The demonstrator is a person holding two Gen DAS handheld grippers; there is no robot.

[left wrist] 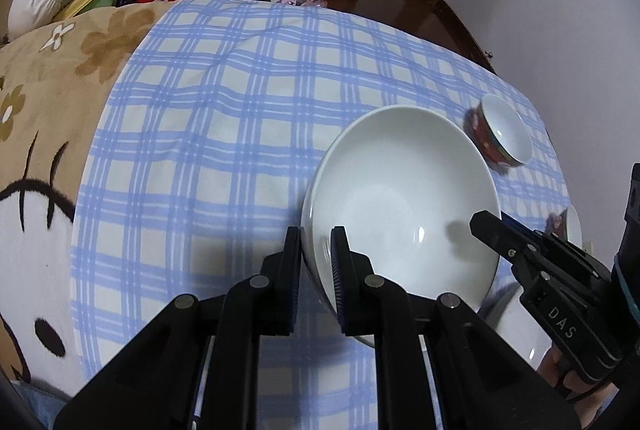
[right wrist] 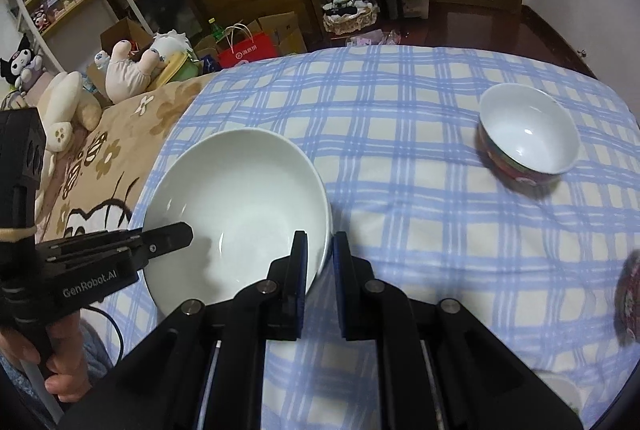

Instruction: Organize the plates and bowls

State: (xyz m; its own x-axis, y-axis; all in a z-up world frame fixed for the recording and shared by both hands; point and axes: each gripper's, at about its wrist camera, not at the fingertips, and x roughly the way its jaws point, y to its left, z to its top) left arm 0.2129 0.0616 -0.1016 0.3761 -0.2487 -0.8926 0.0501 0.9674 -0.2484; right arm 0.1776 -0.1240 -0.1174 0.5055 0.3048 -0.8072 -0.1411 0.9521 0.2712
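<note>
A large white bowl (left wrist: pixel 400 198) rests on the blue checked cloth (left wrist: pixel 224 134). My left gripper (left wrist: pixel 316 270) is shut on its left rim, one finger inside and one outside. In the right wrist view, my right gripper (right wrist: pixel 318 270) is shut on the right rim of the same white bowl (right wrist: pixel 240 206). Each gripper shows in the other's view, the right gripper (left wrist: pixel 520 250) at the bowl's right and the left gripper (right wrist: pixel 132 246) at its left. A small red patterned bowl (right wrist: pixel 528 138) with a white inside stands further back right; it also shows in the left wrist view (left wrist: pixel 500 134).
Another red patterned dish (right wrist: pixel 628 294) sits at the right edge of the cloth. A tan floral blanket (left wrist: pixel 52 90) with plush toys (right wrist: pixel 132 66) lies to the left. Beyond the bed are a red bag (right wrist: pixel 248 50), boxes and shelves.
</note>
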